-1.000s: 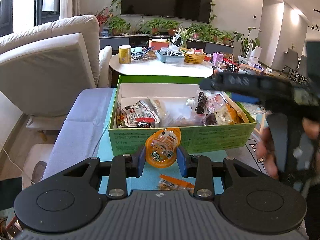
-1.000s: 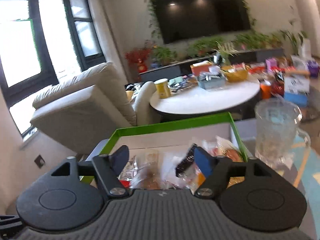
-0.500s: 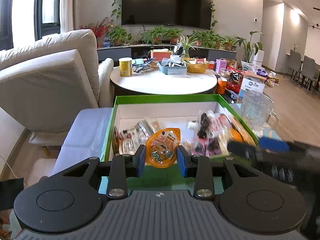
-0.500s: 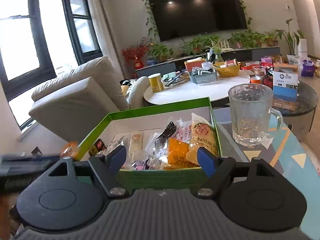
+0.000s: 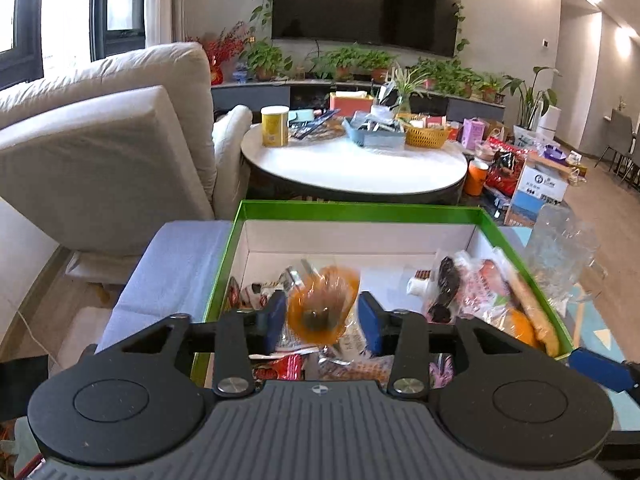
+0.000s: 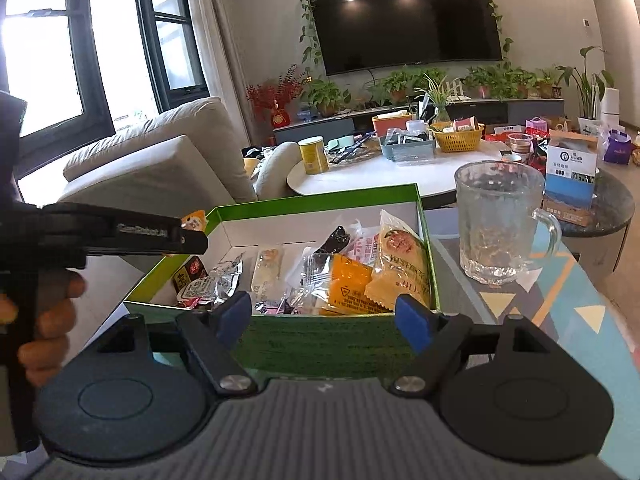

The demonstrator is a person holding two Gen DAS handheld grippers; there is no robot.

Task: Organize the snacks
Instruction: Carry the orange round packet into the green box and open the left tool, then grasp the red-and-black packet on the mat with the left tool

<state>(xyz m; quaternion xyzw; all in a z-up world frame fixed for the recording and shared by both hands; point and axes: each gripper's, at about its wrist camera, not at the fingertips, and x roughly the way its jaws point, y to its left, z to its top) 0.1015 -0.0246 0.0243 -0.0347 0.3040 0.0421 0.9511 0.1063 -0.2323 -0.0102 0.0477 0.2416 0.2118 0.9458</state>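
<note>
Left wrist view showed the left tool (image 5: 322, 316) opening over the green box (image 5: 360, 210), a blurred orange snack (image 5: 322, 312) loose between its pads. The right tool (image 6: 326, 316) stood open and empty at the box's near wall.

left tool (image 5: 323, 317) jaws opening around a blurred orange snack pack (image 5: 322, 309) over the green box (image 5: 360, 208)

Wall: a dark television (image 6: 404, 16) framed by trailing vines.
Console: potted plants (image 5: 352, 58) in a row.
Furniture: cream sofa (image 5: 100, 136), round white table (image 5: 356, 164).
Windows: dark-framed windows (image 6: 80, 36), daylight outside.
Light: ceiling spotlights reflected on screen.
Floor: pale wood floor (image 5: 616, 216).
</note>
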